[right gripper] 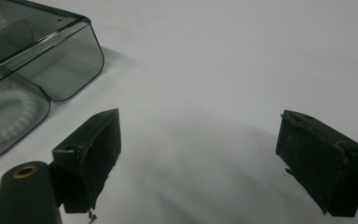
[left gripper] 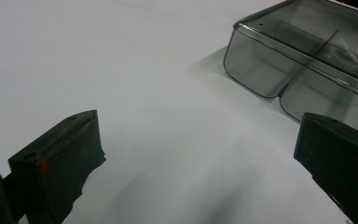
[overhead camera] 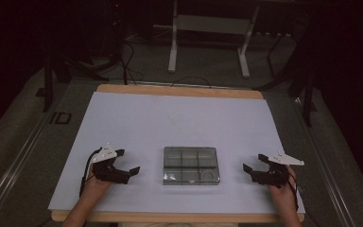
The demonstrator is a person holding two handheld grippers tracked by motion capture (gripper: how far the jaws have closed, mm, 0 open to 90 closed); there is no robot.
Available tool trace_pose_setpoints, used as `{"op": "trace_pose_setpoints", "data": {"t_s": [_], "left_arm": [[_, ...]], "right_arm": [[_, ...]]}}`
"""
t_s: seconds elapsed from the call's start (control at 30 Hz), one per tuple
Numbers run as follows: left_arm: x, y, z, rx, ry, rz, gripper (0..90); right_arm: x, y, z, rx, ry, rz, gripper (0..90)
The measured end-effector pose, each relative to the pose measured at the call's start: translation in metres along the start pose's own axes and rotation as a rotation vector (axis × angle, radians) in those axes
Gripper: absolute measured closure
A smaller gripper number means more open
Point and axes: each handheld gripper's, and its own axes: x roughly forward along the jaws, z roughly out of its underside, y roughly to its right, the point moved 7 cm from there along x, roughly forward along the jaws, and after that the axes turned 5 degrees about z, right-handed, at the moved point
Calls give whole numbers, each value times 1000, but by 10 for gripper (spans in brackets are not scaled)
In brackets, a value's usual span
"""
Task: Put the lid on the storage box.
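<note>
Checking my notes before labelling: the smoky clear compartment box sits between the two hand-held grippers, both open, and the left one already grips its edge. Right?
Not quite. The left hand-held gripper grips nothing: it is open and apart from the box, as the high view shows. The right hand-held gripper is open too, with the box between them.

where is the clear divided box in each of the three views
high view: the clear divided box sits at the table's centre, between the left gripper and the right gripper.
left gripper view: upper right corner, beyond the open jaws.
right gripper view: upper left corner, beyond the open jaws.
shared landmark: the white bead bracelet in a near compartment, also faint in the high view.
</note>
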Motion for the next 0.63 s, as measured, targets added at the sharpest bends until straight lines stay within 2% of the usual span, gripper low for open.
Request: {"op": "trace_pose_setpoints", "data": {"t_s": [0.13, 0.23, 0.37, 0.5, 0.53, 0.63], "left_arm": [[-2, -1, -1, -4, 22, -17, 12], [-2, -2, -1, -3, 22, -29, 12], [-1, -2, 0, 1, 13, -67, 12], [-2, -3, 0, -9, 23, -75, 12], [-2, -3, 0, -9, 25, -76, 12], [-2, -2, 0, -3, 26, -80, 12]], "right_arm": [[-1, 1, 0, 15, 15, 10, 138], [-1, 2, 0, 18, 20, 15, 138], [-2, 3, 0, 27, 32, 28, 138], [-2, 3, 0, 27, 35, 37, 139], [-1, 3, 0, 13, 28, 58, 147], [2, 2, 1, 2, -1, 60, 147]]}}
